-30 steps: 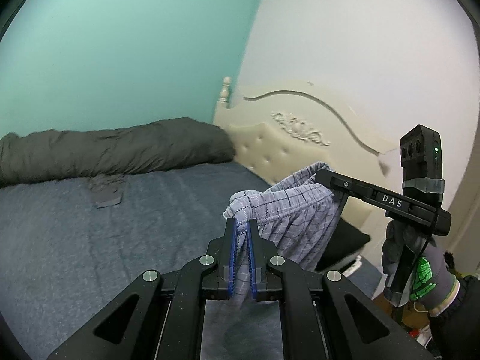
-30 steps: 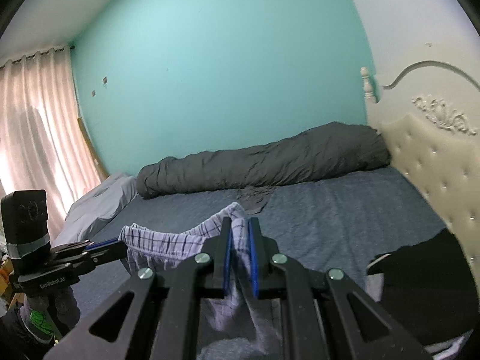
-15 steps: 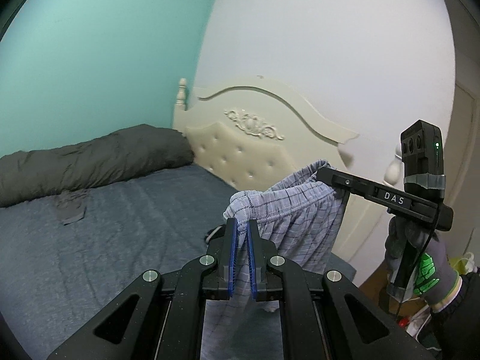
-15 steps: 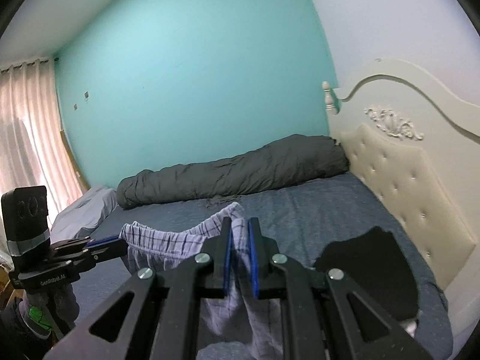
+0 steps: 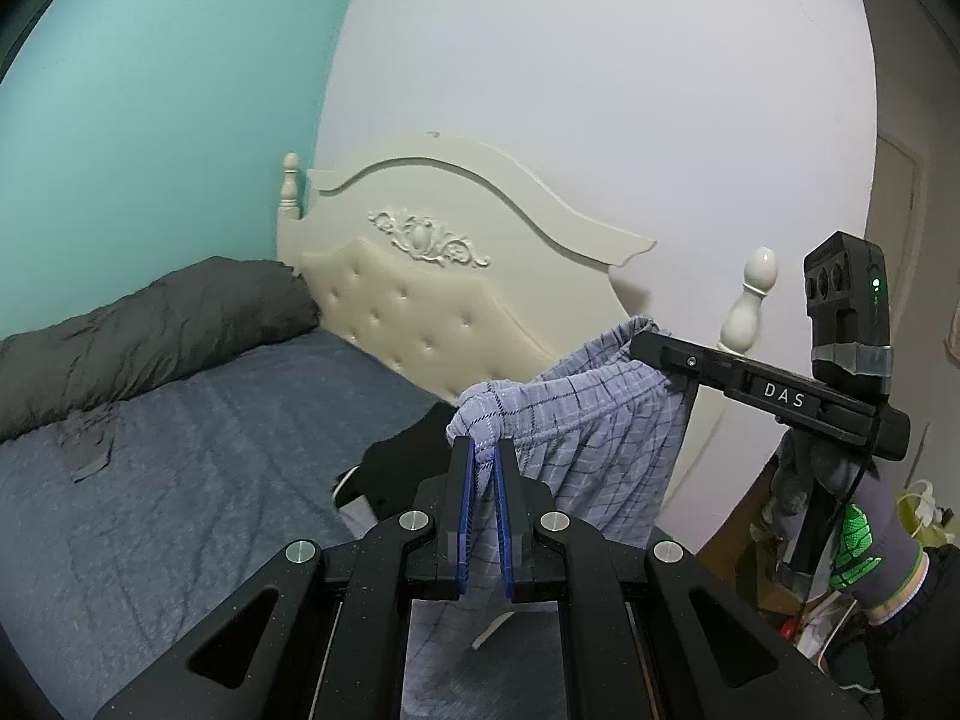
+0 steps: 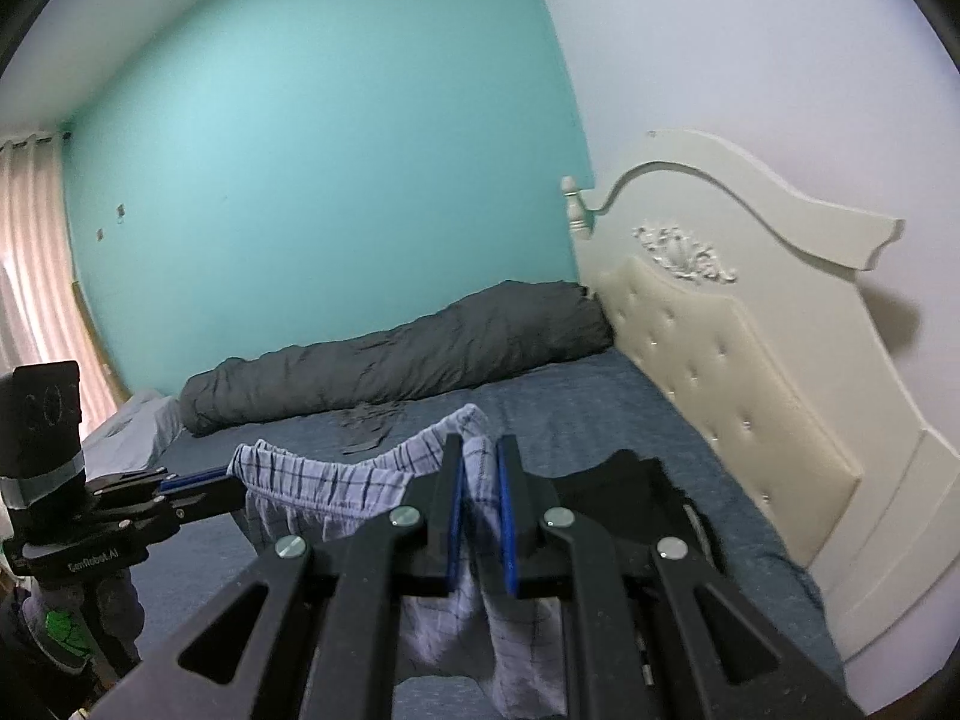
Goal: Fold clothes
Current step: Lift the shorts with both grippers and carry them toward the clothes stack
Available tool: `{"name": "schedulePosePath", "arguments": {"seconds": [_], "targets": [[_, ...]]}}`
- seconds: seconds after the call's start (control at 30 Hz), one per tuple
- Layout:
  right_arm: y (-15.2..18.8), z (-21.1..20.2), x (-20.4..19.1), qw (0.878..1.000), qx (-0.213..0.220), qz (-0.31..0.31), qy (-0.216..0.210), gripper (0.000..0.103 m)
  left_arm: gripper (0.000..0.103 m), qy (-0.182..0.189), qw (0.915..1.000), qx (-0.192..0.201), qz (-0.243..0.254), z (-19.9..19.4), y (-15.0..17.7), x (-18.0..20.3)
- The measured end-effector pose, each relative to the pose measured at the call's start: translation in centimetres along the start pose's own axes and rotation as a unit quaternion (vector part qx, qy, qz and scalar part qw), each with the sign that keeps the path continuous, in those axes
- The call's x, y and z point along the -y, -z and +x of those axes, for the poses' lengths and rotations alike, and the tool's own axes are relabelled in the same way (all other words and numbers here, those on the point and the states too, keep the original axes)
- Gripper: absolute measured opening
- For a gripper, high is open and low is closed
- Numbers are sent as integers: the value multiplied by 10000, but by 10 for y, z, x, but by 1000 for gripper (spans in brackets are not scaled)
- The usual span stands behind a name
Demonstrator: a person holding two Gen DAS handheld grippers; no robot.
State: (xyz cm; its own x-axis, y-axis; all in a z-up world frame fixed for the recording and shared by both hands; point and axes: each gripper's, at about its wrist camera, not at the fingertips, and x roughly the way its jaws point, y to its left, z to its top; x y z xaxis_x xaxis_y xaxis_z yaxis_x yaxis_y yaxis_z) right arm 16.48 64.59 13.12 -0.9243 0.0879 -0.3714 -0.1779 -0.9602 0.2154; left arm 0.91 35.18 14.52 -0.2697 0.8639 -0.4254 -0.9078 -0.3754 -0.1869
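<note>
Left wrist view, left hand-held gripper [image 5: 485, 456] pinching plaid shorts [image 5: 591, 414] waistband, right hand-held gripper [image 6: 480, 456] clamping the other end, shorts hanging above bed [image 6: 606, 402]

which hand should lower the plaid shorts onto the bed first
Left, probably: open blue sheet lies on its side. The right tool hangs over black clothing near the headboard. Both grip the plaid shorts; left tool.

both grippers are matte black with blue finger pads [image 5: 465, 504] and silver screws [image 5: 416, 519]; the right gripper [image 5: 645, 341] reads "das", and its hand wears a grey glove [image 5: 864, 546] with green print.
</note>
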Motion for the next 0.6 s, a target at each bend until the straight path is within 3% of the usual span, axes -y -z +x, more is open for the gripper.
{"name": "schedulePosePath", "arguments": {"seconds": [0.27,0.6], "targets": [[-4,22,40,9996,-119,67,238,9,7,25,9997,-226,-4,55,-10,3],[-6,122,89,9966,-610,245,502,9,7,-161,9972,-693,-247,163,-21,-36]]}}
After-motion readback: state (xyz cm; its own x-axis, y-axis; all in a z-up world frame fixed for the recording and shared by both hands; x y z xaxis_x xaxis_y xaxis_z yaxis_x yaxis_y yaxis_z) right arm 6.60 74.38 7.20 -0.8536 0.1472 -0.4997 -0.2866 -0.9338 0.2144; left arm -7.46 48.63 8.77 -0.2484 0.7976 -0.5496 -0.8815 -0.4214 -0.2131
